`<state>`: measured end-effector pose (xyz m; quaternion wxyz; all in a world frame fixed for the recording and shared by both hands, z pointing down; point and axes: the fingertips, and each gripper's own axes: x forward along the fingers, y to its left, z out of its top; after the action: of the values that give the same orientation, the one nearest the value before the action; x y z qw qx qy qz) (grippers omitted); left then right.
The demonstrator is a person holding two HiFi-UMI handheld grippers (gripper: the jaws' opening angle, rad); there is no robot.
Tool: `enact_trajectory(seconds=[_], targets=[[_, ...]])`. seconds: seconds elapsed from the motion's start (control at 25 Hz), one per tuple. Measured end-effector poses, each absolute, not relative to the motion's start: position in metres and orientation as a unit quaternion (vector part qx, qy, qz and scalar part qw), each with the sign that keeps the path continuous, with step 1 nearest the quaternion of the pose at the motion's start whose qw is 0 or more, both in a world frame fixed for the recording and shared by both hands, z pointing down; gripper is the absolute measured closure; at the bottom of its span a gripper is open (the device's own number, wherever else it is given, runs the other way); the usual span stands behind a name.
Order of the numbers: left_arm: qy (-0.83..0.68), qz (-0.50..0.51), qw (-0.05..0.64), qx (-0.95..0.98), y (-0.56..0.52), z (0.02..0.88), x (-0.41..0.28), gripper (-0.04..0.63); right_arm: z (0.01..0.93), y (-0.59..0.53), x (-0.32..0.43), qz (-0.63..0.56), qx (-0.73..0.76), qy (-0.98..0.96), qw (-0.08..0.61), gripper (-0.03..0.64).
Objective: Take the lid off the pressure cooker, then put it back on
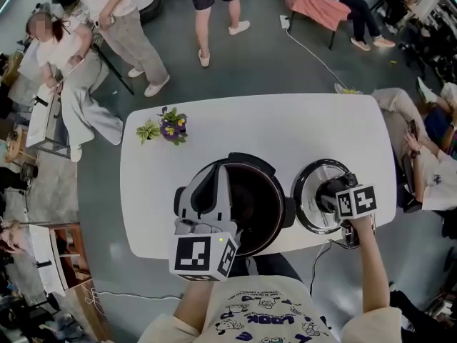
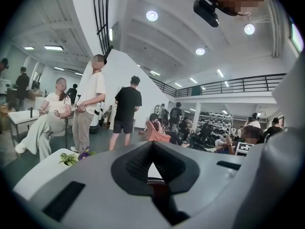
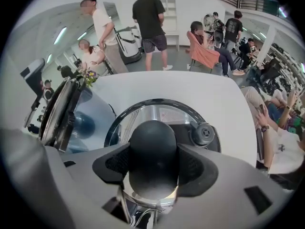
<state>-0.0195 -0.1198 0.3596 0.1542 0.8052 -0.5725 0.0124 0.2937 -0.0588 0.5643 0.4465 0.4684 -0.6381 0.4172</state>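
Right gripper (image 3: 153, 168) clamps the knob (image 3: 153, 144) of the lid (image 3: 143, 116), seemingly level, knob upward; left gripper (image 2: 153, 168) closed, empty.

1. Left gripper (image 1: 214, 181) sits roughly level over the cooker's (image 1: 277, 191) near-left rim, jaws squeezed together, nothing in them.
2. Right gripper (image 1: 334, 193), just right of the cooker, points steeply down, jaws clamped on the lid knob (image 3: 152, 144).

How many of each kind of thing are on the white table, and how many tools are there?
Cooker pot: 1
Lid: 1
Flower bunch: 1
Tools: 2 (left tool, right tool)
Total: 5
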Motion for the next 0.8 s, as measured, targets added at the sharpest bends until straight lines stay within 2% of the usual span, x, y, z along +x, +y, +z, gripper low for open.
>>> enact_trajectory(seconds=[0.4,0.8], targets=[[-0.569,0.001,0.144,0.81,-0.117,0.343,-0.016,0.581,0.477,-0.071,0.29,0.38,0.435,-0.679,0.454,0.322],[-0.59,-0.016,0.139,0.795,-0.105,0.329,-0.04,0.581,0.409,-0.083,0.238,0.332,0.377,-0.73,0.464,0.324]])
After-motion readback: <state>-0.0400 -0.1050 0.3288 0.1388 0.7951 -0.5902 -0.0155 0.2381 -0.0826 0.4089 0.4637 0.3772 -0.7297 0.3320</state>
